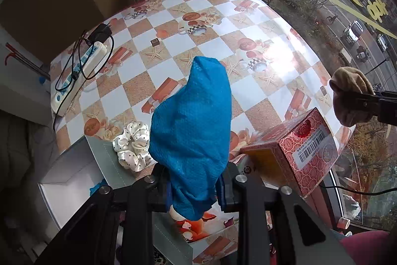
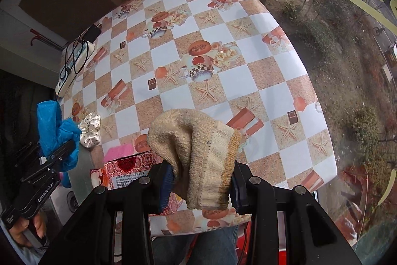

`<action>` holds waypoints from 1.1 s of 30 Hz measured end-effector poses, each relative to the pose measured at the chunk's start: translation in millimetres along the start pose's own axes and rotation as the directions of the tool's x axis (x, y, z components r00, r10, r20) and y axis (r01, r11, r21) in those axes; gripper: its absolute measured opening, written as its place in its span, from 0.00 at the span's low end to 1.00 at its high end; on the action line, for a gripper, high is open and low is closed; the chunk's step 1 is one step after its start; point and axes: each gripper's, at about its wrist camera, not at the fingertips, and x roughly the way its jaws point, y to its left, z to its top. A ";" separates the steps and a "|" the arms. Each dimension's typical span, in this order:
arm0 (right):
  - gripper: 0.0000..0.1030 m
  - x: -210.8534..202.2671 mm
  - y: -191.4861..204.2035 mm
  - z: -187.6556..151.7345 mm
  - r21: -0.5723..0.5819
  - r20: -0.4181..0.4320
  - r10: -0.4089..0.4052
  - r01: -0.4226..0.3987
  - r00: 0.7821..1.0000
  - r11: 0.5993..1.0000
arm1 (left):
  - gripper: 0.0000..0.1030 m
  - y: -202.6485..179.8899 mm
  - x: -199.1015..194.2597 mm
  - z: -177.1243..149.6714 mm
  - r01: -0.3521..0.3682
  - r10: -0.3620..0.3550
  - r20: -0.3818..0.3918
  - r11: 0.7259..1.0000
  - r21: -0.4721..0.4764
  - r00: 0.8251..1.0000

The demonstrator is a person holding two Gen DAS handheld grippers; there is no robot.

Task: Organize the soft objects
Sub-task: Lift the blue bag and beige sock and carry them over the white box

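1. Left gripper: its fingers are closed on a blue cloth. The cloth sticks up in the middle of the left pic, lifted off the table.
2. Right gripper: its fingers are closed on a tan knit glove, also up in the air, low in the middle of the right pic.
3. So 2 soft things are picked up but not put down anywhere yet.
4. Still on the table: a white dotted scrunchie, lower left of the left pic, just beside the blue cloth.
5. A pink fuzzy thing peeks out behind the red box. Can't tell what it is.
6. A white box sits open at the lower left w/ a bit of blue inside. Maybe that's where things go, not sure.
7. My guess: about the middle of the job. At least 2 things in the grippers and 2 on the table are left to sort.
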 end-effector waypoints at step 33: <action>0.38 -24.7 101.6 -58.2 -0.157 0.056 0.015 -0.006 0.998 0.988 | 0.28 34.7 -49.6 -56.7 0.028 -0.020 0.108 0.997 -0.079 0.994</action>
